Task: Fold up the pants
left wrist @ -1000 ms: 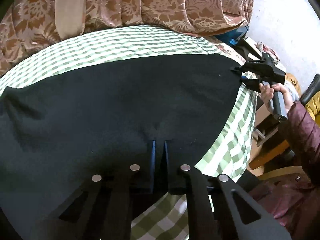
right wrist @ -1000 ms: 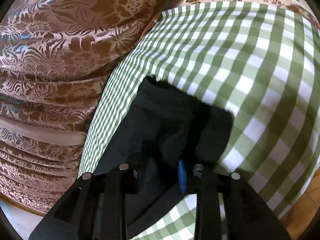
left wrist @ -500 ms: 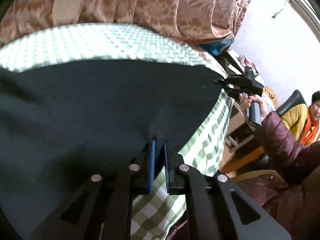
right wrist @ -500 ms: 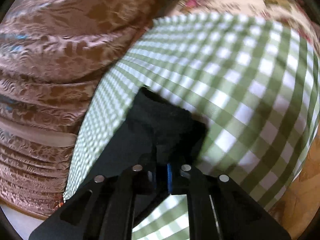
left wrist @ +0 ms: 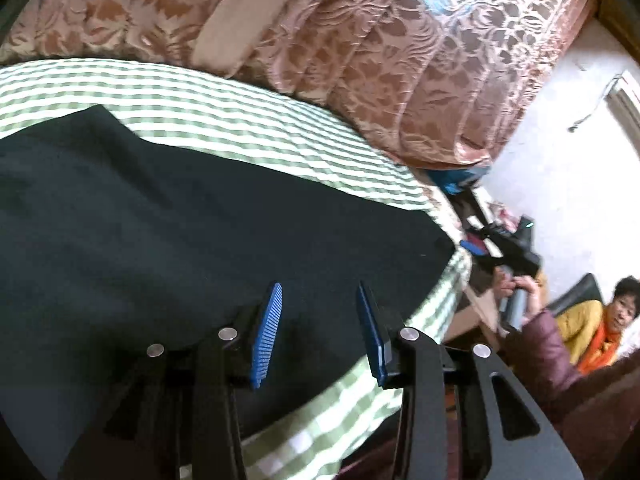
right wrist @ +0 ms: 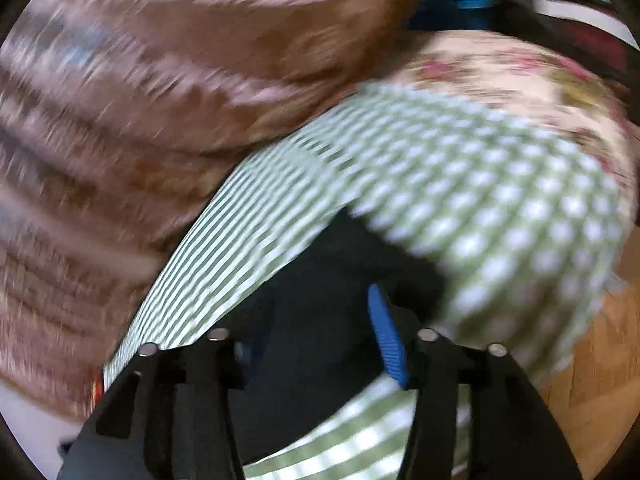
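Observation:
The black pants [left wrist: 168, 232] lie spread flat on the green checked tablecloth [left wrist: 248, 120]. My left gripper [left wrist: 318, 296] is open, its blue pads apart just above the near edge of the pants, holding nothing. My right gripper [right wrist: 320, 312] is open over a corner of the pants [right wrist: 344, 264]; that view is blurred by motion. The right gripper also shows in the left wrist view [left wrist: 486, 246], held in a hand just off the table's right end, apart from the cloth.
A brown patterned curtain [left wrist: 360, 40] hangs close behind the table. A floral cloth [right wrist: 500, 76] lies beyond the checked one. A seated person in yellow [left wrist: 600, 320] is at the right. Wooden floor [right wrist: 592, 360] shows past the table's edge.
Both grippers were shut on the pants' edge; now both are open and have let go. The left gripper has swung, and the right gripper has drawn back off the table end.

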A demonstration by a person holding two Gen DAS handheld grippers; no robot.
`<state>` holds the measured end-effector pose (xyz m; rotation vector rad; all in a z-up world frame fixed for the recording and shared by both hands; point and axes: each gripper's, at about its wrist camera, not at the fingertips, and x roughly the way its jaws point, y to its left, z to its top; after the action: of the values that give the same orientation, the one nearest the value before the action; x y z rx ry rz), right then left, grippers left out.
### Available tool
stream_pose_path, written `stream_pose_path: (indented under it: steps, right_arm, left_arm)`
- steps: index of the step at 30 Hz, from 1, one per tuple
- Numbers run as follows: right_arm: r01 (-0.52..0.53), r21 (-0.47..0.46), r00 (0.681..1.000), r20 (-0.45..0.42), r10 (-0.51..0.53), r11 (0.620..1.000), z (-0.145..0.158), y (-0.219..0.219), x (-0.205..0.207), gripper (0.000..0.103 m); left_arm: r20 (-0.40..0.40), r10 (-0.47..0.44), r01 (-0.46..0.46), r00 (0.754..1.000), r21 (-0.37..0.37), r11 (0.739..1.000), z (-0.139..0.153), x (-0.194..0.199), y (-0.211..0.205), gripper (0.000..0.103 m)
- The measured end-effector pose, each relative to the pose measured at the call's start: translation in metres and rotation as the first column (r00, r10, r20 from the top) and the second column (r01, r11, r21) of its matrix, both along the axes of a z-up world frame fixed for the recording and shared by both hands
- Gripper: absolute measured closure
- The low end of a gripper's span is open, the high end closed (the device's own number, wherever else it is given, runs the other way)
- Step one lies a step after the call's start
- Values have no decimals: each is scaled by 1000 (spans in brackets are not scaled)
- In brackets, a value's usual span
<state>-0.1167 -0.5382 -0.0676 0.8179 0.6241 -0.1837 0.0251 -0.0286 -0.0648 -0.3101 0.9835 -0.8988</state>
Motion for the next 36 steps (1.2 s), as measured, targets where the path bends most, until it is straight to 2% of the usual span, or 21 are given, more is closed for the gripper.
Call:
stream_pose_path:
  steps: [2,4,5,7,8,10,11,13,14,16,18,20,22,25,26,27,28,29,33,36]
  right_arm:
    - [-162,-24,987,-20,162,986,-1,42,25,49]
    - [-285,-39,957,-69,282,958,-9,74,40,48]
    - [-338,-42,937,-106,332,940,-17,87,45,47]
    - [-390,-76,906,-209,368,918,-40,101,47,51]
    - [-402,-114,906,-196,376,909,-48,101,41,60]
    - [-394,-127,912,-172,371,910,-52,95,33,73]
    - [-387,-115,915,-167,367,915,-53,90,32,74]
    - [-375,-66,919,-159,362,925,-52,81,33,73]
    - [-368,-65,921,-167,353,928,-49,81,34,65]
    - [-362,-120,925,-167,341,924,-31,93,39,50]
    - [-417,-112,907,-115,406,902,-13,112,49,50]
    - [-506,-68,862,-50,504,860,0,138,71,50]
    - [-621,-12,783,3,621,783,6,168,94,50]
    - [-779,84,627,80,775,622,11,226,138,40]
    - [-809,106,588,97,803,579,13,244,151,39]
    - [-844,121,534,116,837,522,16,269,171,39]
    - [-862,131,504,129,854,489,18,281,186,38]
    - [-886,154,459,153,875,438,20,302,205,37]
    - [-910,206,394,158,905,361,17,355,261,35]
    - [-917,229,358,104,928,328,5,392,301,35]
  left_arm:
    - [-15,-2,3,1000,42,999,-8,-2,-5,66]
    - [-17,-17,19,1000,94,995,-16,-7,-9,66]
    - [-13,-23,25,1000,145,989,-22,-11,-12,66]
    - [14,-28,25,1000,197,980,-31,-21,-9,66]
    - [33,-22,15,999,186,982,-32,-26,-5,66]
    - [34,-9,3,999,172,985,-33,-29,1,66]
    - [27,-1,-3,1000,157,988,-32,-29,5,66]
    - [12,15,-16,1000,132,991,-29,-25,10,66]
    - [12,33,-34,999,125,992,-27,-22,14,66]
    - [32,78,-81,996,127,989,-22,-18,26,66]
    - [54,138,-144,989,128,981,-17,-11,40,66]
    - [86,194,-205,977,148,967,-12,-2,50,66]
    - [101,244,-259,964,173,950,-12,7,63,66]
    - [109,287,-304,952,213,929,-15,12,75,66]
    - [105,298,-314,949,213,925,-16,13,80,66]
    - [101,304,-319,947,209,924,-18,13,85,66]
    - [97,308,-321,947,205,924,-19,13,88,66]
    - [94,308,-321,947,205,925,-21,12,91,66]
    - [66,301,-308,951,198,931,-32,8,101,66]
    - [60,294,-300,954,181,937,-35,5,102,66]
